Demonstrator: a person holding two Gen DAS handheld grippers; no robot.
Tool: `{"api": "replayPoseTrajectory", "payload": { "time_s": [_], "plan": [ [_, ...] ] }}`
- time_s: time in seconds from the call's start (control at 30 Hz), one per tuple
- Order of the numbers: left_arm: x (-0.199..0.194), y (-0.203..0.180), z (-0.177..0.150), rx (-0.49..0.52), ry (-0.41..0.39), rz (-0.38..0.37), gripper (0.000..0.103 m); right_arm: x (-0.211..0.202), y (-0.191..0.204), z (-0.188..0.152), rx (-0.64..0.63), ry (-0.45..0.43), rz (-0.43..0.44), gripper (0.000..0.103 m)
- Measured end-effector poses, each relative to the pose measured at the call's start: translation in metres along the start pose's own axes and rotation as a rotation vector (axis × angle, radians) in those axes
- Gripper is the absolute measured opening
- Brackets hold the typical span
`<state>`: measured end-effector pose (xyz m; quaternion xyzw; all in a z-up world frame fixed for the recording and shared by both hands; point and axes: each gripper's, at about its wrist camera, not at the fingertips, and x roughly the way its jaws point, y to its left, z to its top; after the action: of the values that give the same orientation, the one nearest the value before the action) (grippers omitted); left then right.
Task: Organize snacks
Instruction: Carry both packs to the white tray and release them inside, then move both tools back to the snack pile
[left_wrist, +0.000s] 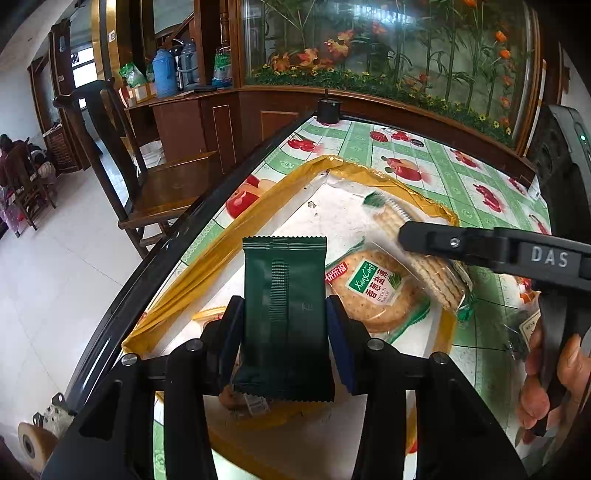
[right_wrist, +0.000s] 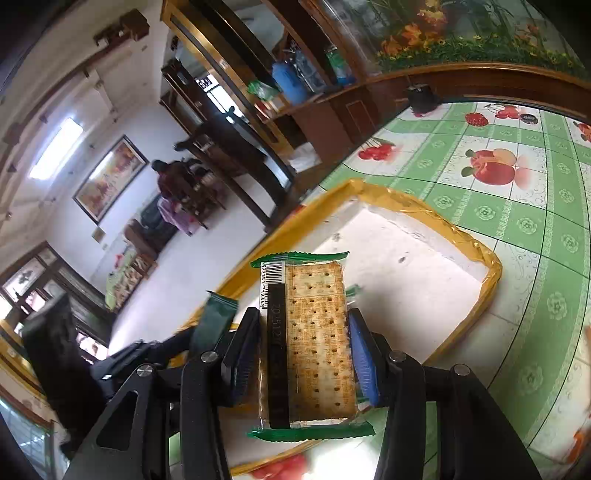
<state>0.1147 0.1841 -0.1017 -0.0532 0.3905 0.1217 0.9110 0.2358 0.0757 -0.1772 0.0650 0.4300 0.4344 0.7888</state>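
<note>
Squarely between the blue pads of the left gripper (left_wrist: 284, 325) stands a dark green snack packet (left_wrist: 285, 314), upright, its crimped top edge pointing away from the camera; the jaws are closed against its two long sides and carry it above the near part of the white tray (left_wrist: 332, 210). That tray, edged all round with yellow tape (left_wrist: 236, 229), is the landmark for everything else. Inside it, just beyond the packet and to its right, lies a round cracker in a clear wrapper with a green label (left_wrist: 373, 288). A stack of square crackers (left_wrist: 424, 266) lies in the tray too, touching the round one's far right edge. Under the packet, at the tray's near end, more wrapped snacks show only in part.

The right gripper (right_wrist: 303, 350) is likewise closed on its load: a clear pack of rectangular perforated crackers with green crimped ends (right_wrist: 314, 339), pinched by its long sides and held over the tray's near left part; in that view the tray floor beyond it is bare. From the left camera, one black finger of the right gripper reaches over the tray's right side, above the square crackers, with the person's hand (left_wrist: 554, 384) on its handle.

Around the tray spreads a green tablecloth printed with fruit (left_wrist: 436, 166). Left of it, beyond the table edge, stands a wooden chair (left_wrist: 162, 184).
</note>
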Motion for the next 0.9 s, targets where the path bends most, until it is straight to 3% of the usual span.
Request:
{"api": "replayPoseTrajectory", "payload": {
  "time_s": [0.13, 0.17, 0.2, 0.23, 0.5, 0.7, 0.9],
  "plan": [
    [0.007, -0.001, 0.001, 0.011, 0.032, 0.02, 0.047, 0.005, -0.004, 0.003, 0.002, -0.001, -0.015, 0.051],
    [0.009, -0.001, 0.001, 0.011, 0.043, 0.039, 0.053, 0.004, -0.005, 0.003, 0.006, -0.003, -0.011, 0.051],
    [0.008, -0.001, -0.001, 0.012, 0.045, 0.069, 0.073, 0.003, -0.005, 0.003, 0.008, -0.006, -0.014, 0.052],
    [0.006, -0.001, -0.001, 0.012, 0.038, 0.085, 0.086, 0.0, -0.006, 0.003, 0.006, -0.012, -0.016, 0.054],
    [-0.012, -0.005, -0.001, 0.002, 0.002, 0.132, 0.086, -0.041, -0.012, -0.003, 0.031, -0.081, -0.01, 0.065],
    [-0.025, -0.013, 0.0, 0.006, -0.022, 0.129, 0.086, -0.071, -0.012, -0.009, 0.033, -0.121, -0.026, 0.07],
    [-0.04, -0.023, 0.002, 0.01, -0.046, 0.116, 0.086, -0.1, -0.014, -0.02, 0.037, -0.164, -0.049, 0.081]
  ]
}}
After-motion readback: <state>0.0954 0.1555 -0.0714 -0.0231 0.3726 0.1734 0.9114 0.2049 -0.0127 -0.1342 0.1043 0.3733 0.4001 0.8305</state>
